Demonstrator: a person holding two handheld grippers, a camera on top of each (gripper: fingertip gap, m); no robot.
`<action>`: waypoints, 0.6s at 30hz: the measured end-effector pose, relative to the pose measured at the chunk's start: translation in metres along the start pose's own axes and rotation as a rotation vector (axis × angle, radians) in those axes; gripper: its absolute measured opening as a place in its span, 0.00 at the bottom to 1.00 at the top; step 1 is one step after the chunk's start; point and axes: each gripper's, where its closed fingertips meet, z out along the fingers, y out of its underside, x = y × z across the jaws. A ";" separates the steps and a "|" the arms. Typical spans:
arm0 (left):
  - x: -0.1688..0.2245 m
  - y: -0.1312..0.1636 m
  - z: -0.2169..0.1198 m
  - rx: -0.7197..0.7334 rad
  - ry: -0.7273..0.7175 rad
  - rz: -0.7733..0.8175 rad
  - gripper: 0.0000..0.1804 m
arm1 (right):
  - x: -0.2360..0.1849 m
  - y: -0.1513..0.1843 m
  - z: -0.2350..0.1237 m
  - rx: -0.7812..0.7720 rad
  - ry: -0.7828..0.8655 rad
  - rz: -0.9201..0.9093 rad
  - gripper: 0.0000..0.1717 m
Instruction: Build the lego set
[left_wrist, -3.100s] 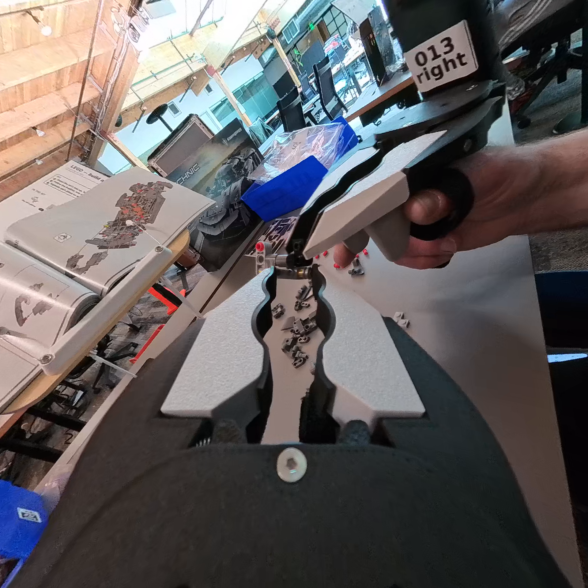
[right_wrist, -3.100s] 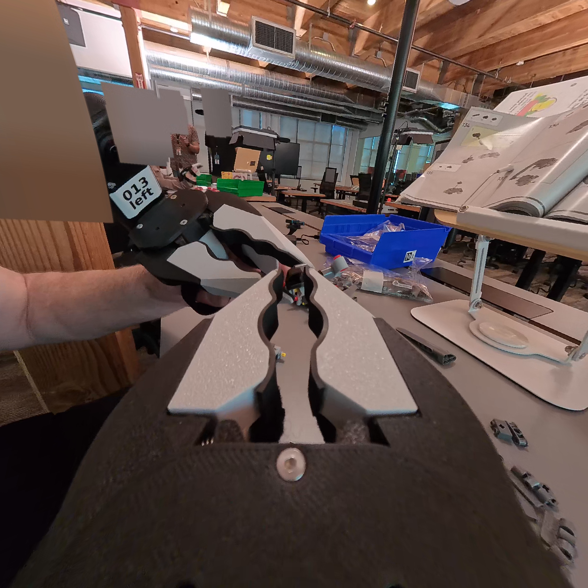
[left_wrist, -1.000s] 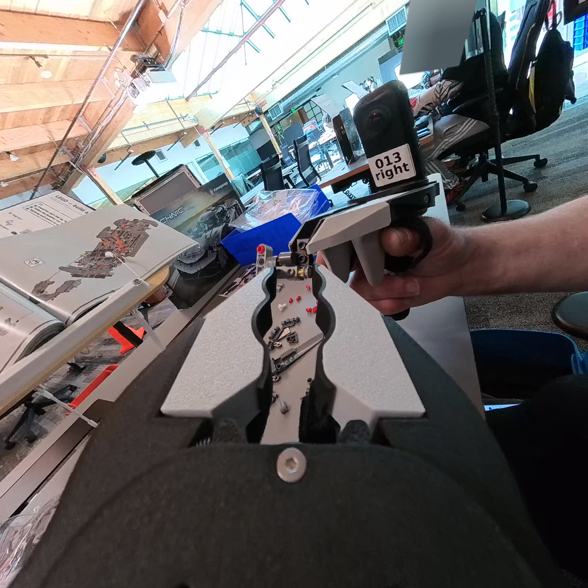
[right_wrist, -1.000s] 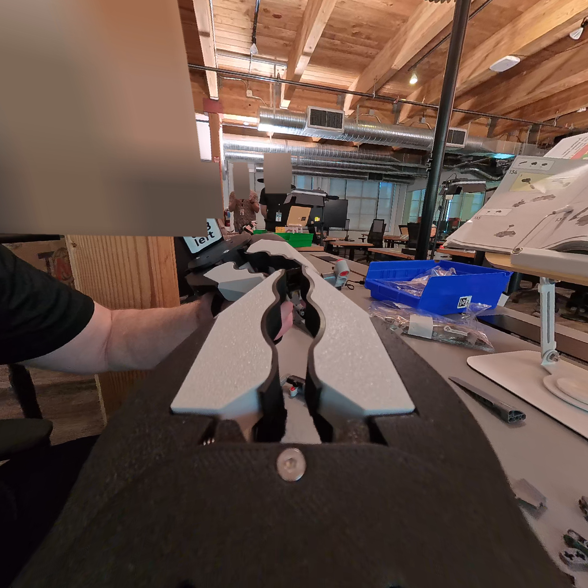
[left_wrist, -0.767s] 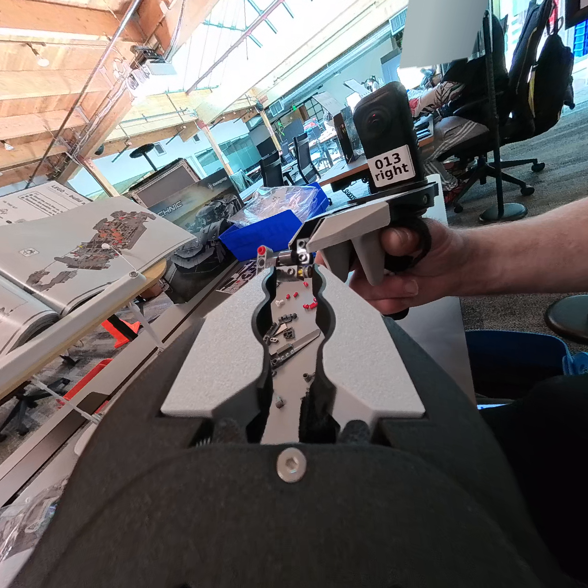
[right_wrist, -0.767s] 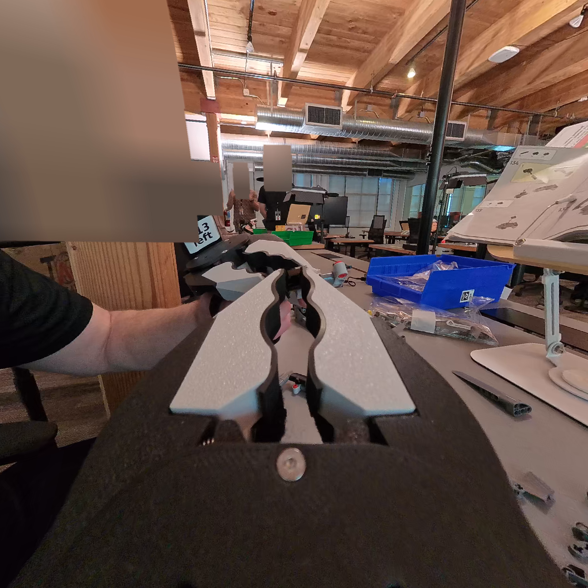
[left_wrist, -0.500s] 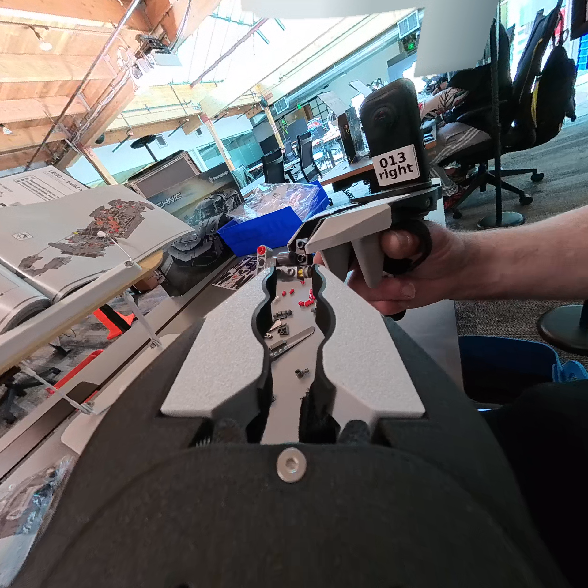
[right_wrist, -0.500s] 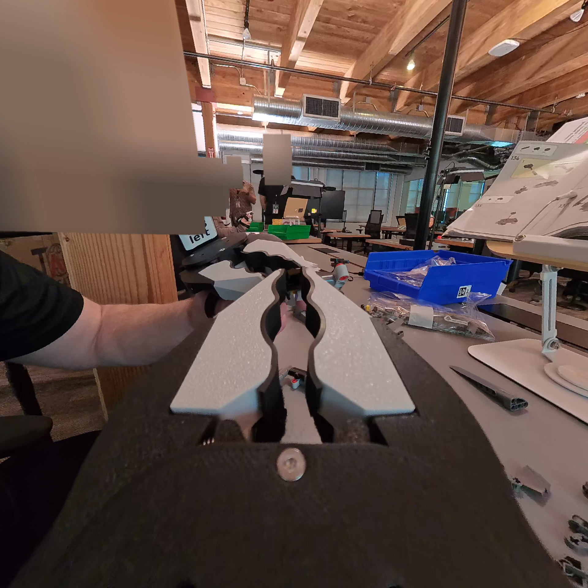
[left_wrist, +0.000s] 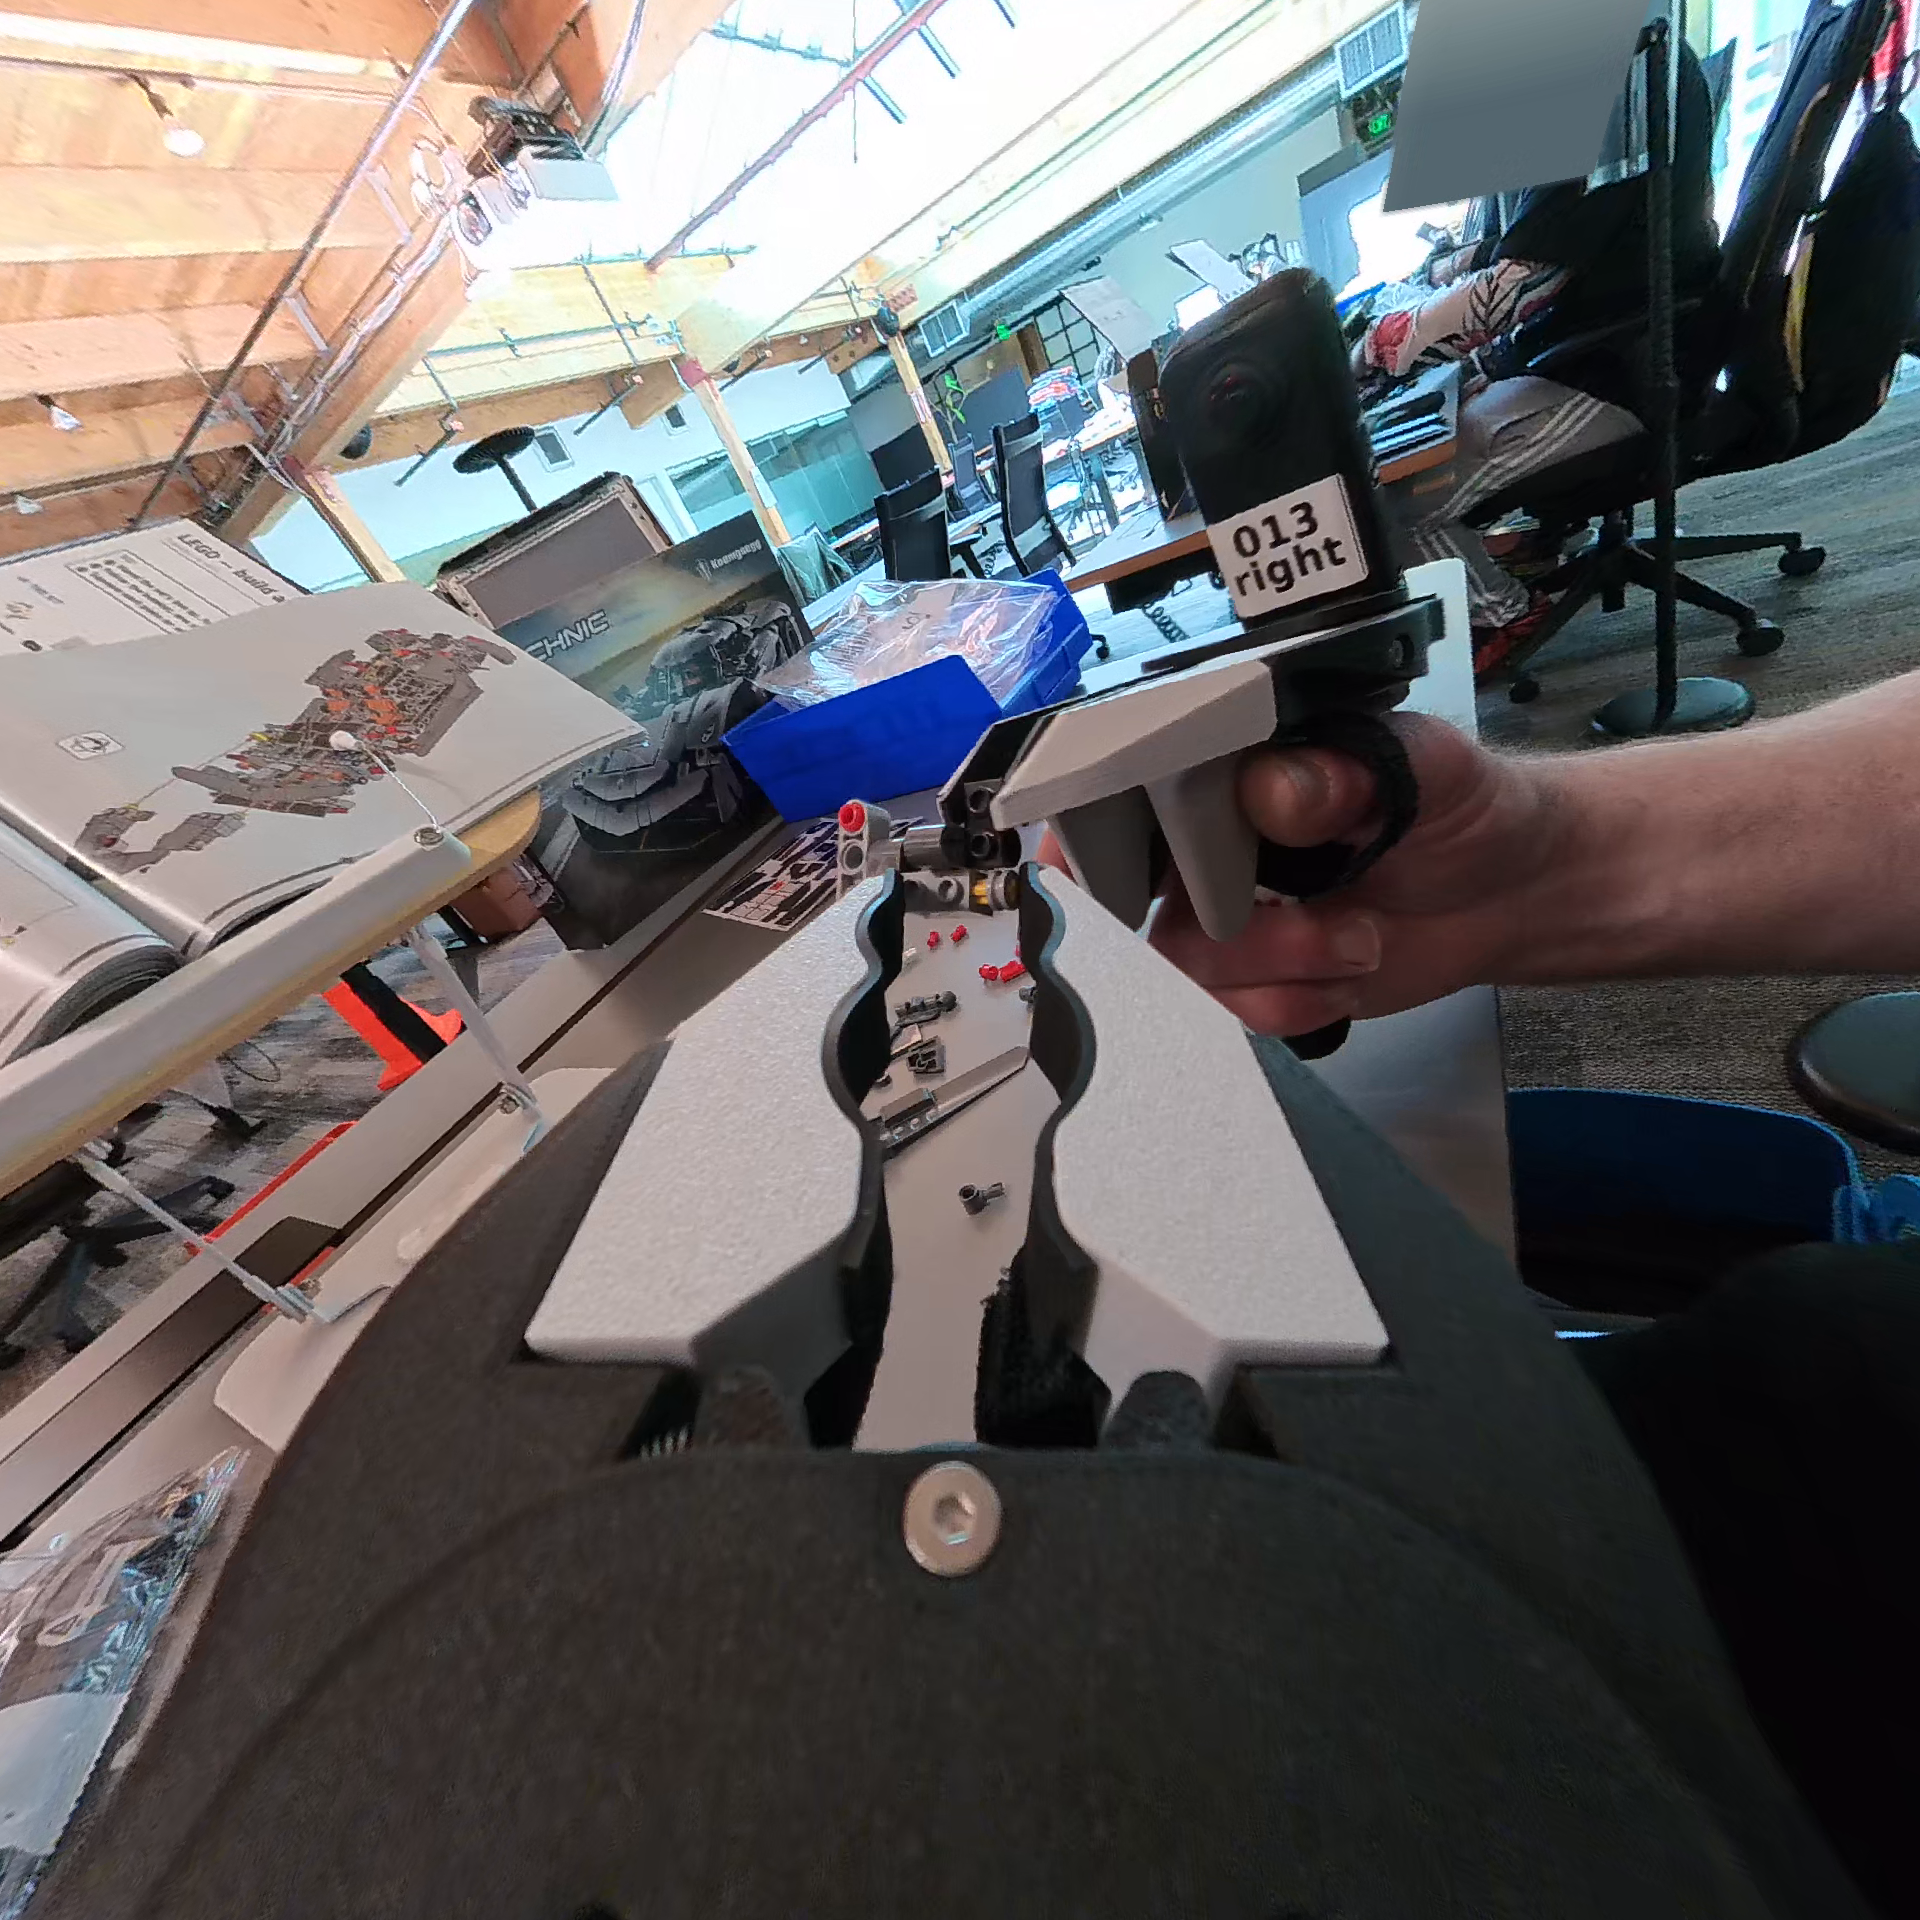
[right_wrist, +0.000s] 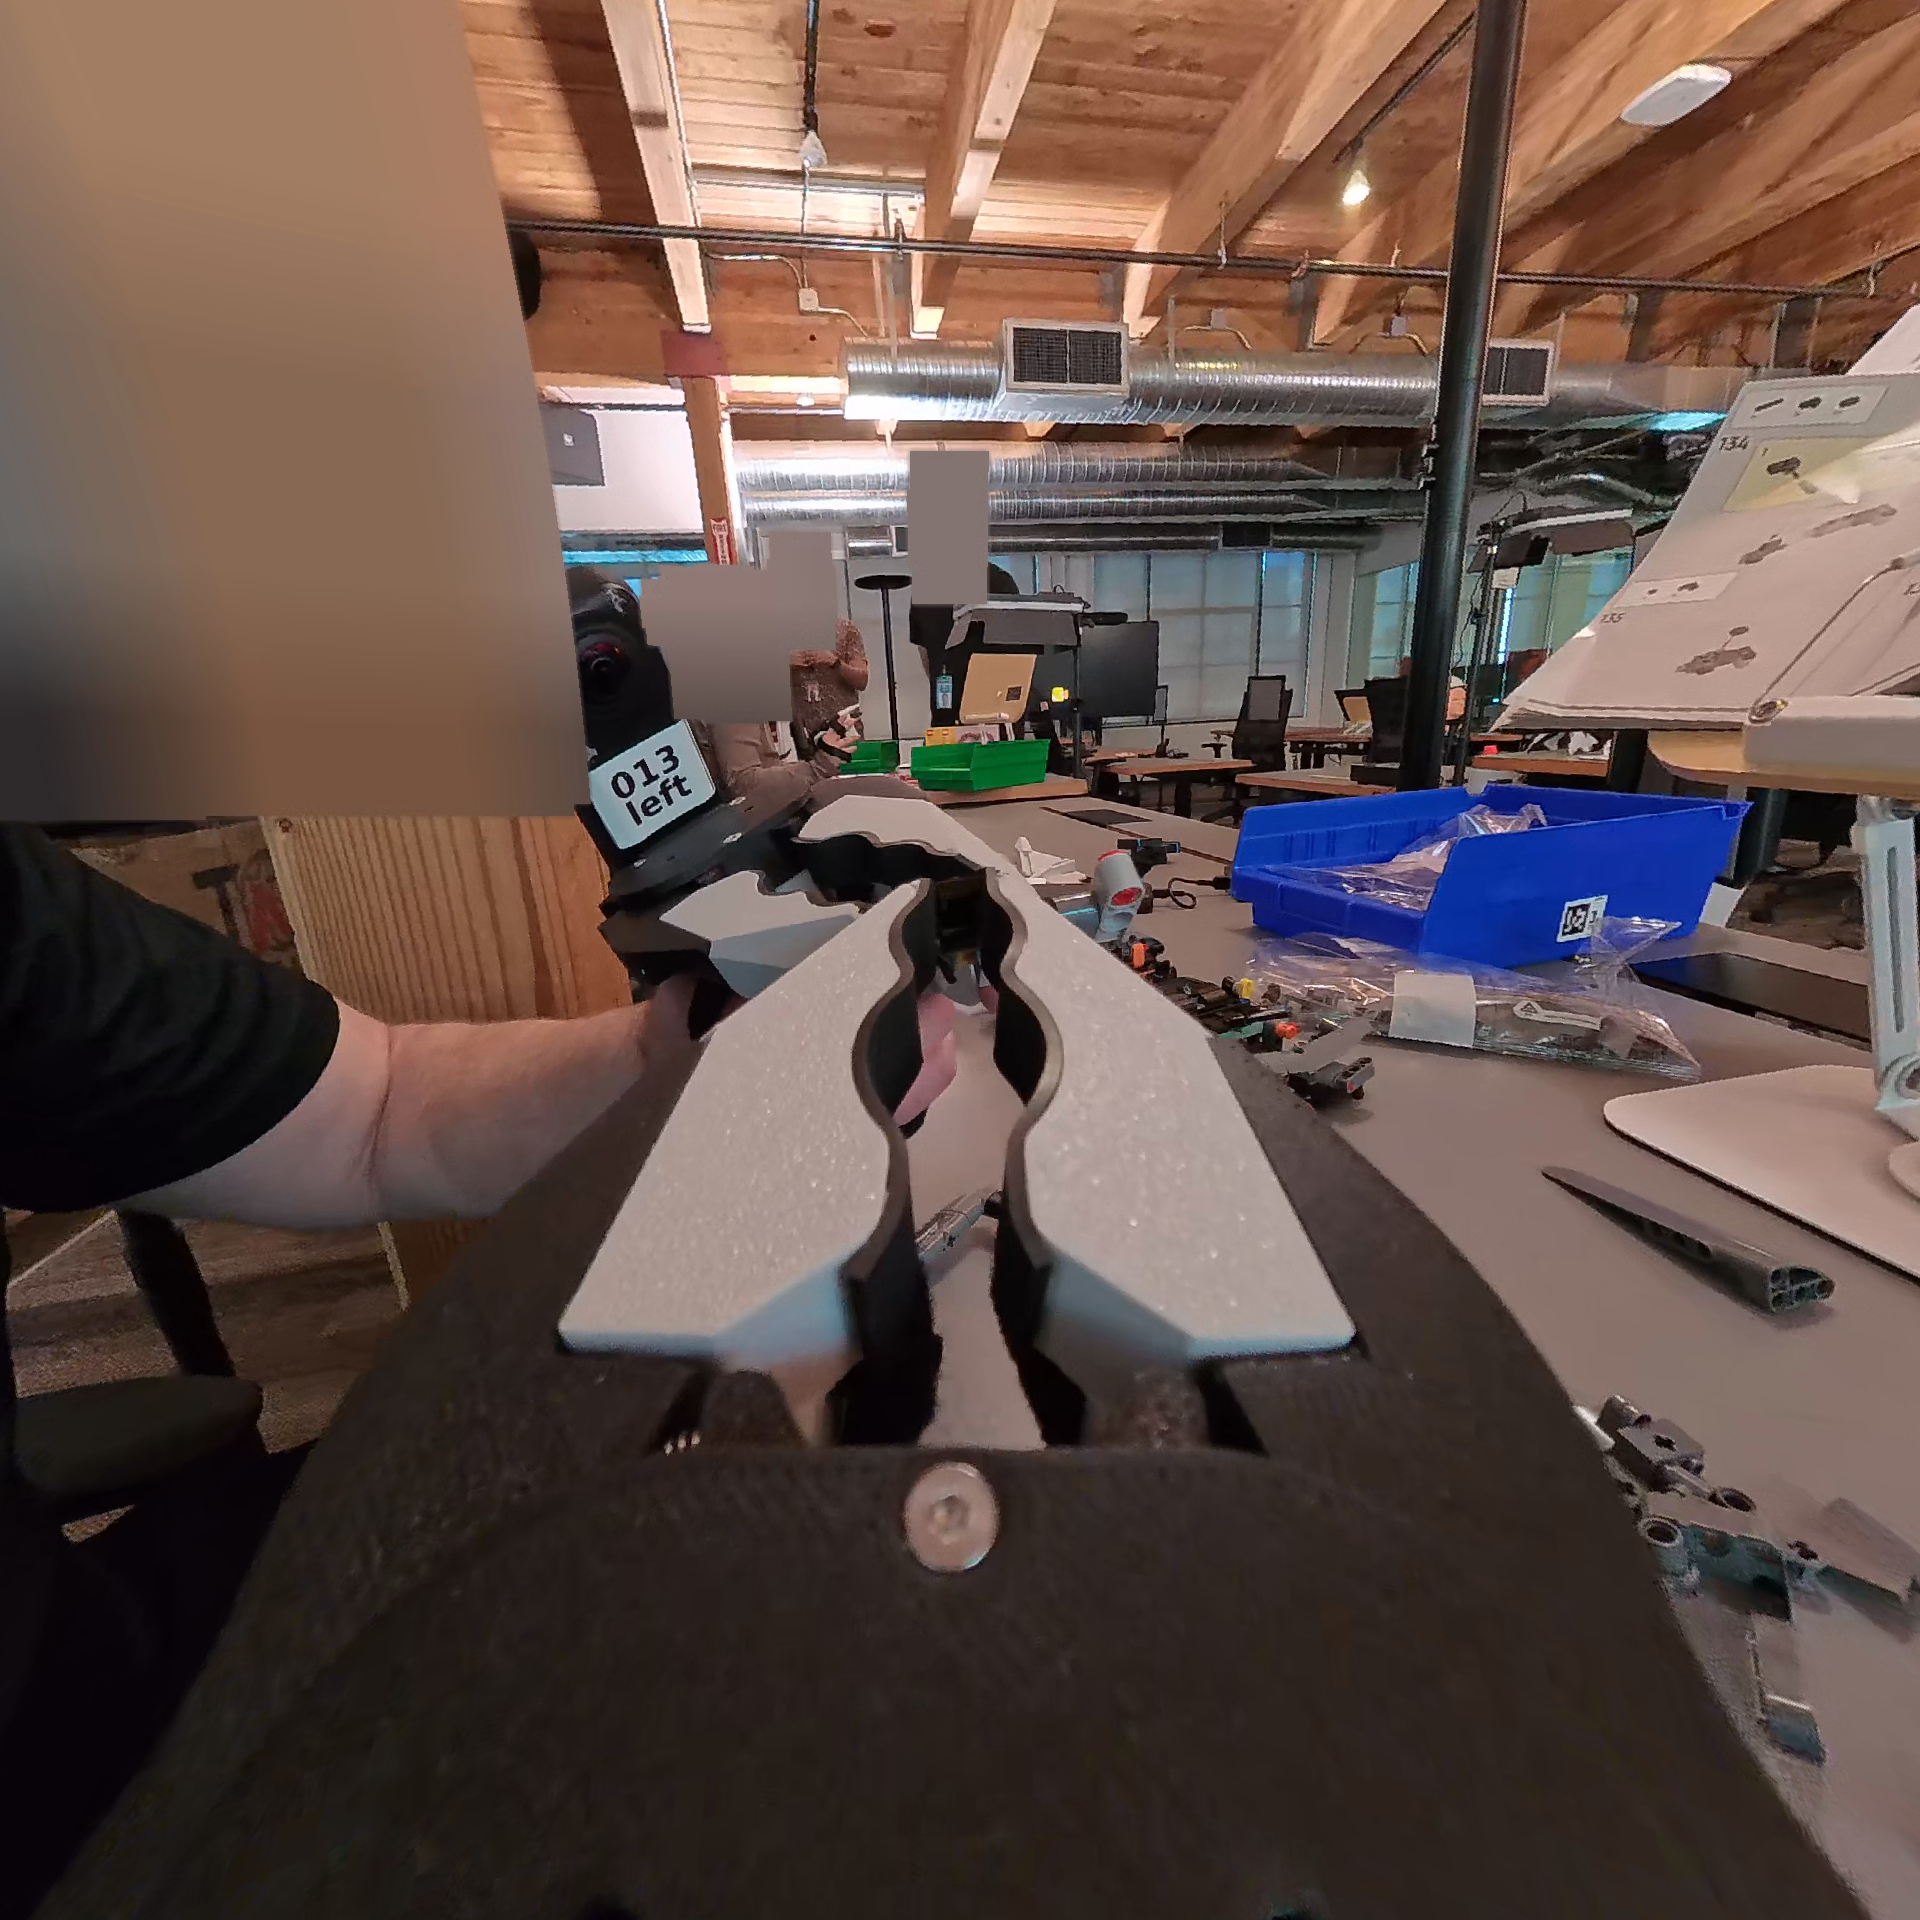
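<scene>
Crowding the grey table (left_wrist: 1455, 1101), blue bin (right_wrist: 1455, 883), loose parts (left_wrist: 925, 1023)

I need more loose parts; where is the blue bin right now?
In the right wrist view the blue bin sits far right on the grey table, behind a clear bag of parts and left of the booklet stand.

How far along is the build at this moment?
Done: a small grey assembly with a red pin is already put together, clamped in the jaws of the left gripper. In hand: the right gripper holds a black piece against it. Left: loose parts on the table and bagged parts.
</scene>
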 end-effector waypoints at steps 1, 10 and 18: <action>0.000 0.000 0.000 0.000 -0.001 0.002 0.11 | 0.000 0.000 0.000 0.002 0.000 0.001 0.02; 0.002 -0.002 0.000 -0.007 -0.030 0.065 0.11 | -0.001 -0.002 -0.001 0.023 -0.024 0.048 0.02; 0.005 -0.005 0.001 0.002 -0.018 0.067 0.11 | -0.003 -0.003 -0.004 0.038 -0.069 0.085 0.02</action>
